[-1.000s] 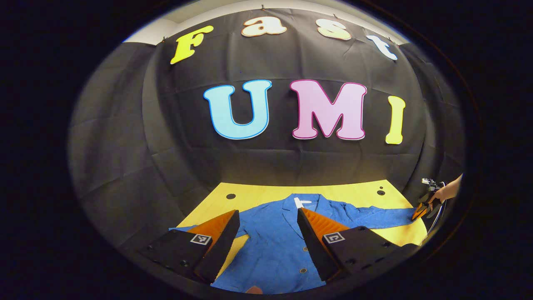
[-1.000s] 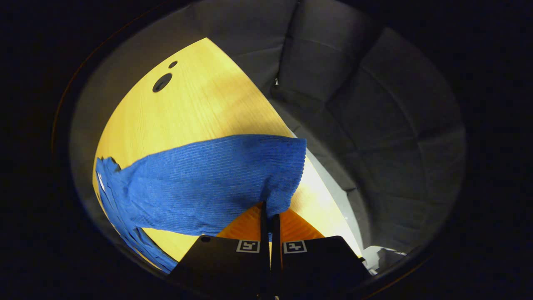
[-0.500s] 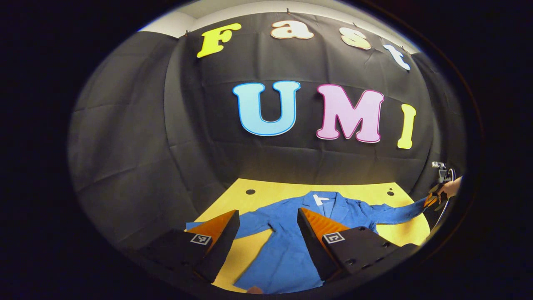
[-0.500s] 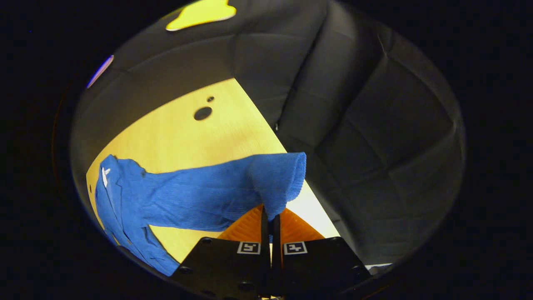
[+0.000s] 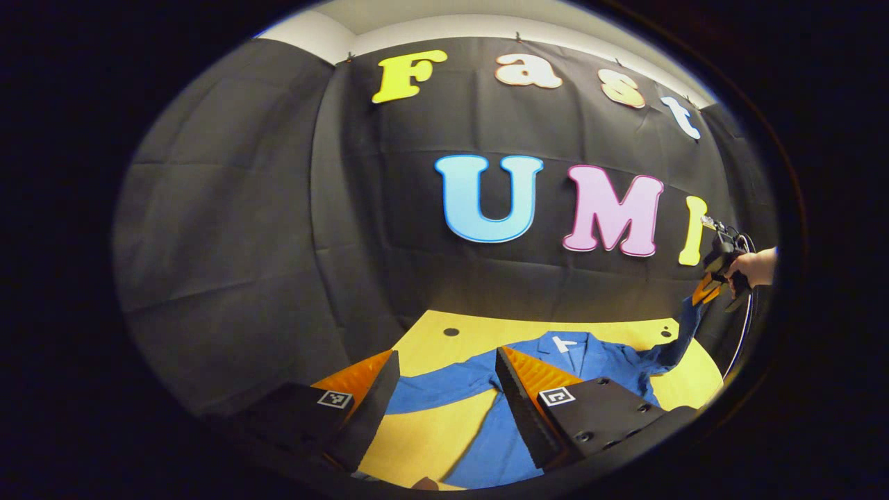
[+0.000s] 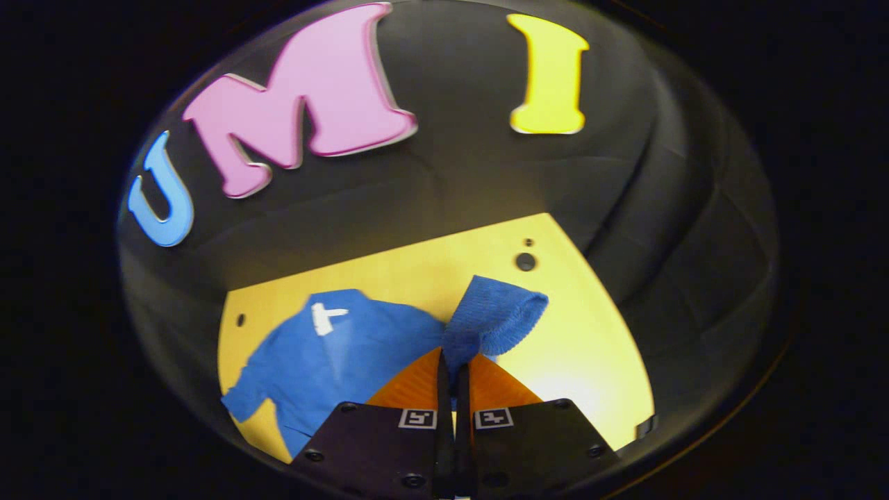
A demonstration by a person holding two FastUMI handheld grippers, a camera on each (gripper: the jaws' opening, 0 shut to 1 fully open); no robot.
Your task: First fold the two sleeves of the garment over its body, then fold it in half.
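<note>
Left gripper view: left gripper (image 5: pixel 444 389) jaws wide apart w/ nothing held, over garment (image 5: pixel 500 430) flat on table (image 5: pixel 430 437); right gripper view: right gripper (image 6: pixel 451 361) pinches sleeve cuff (image 6: pixel 493 319) aloft, 1st sleeve fold likely underway, next needs carrying it across body.

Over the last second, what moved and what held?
The right tongs, shut on the sleeve, have lifted it off the table and begun swinging it in toward the jacket's body; in the left gripper view the sleeve now rises steeply to those tongs. The grip stayed shut throughout. The left tongs stayed open above the jacket, holding nothing.
</note>
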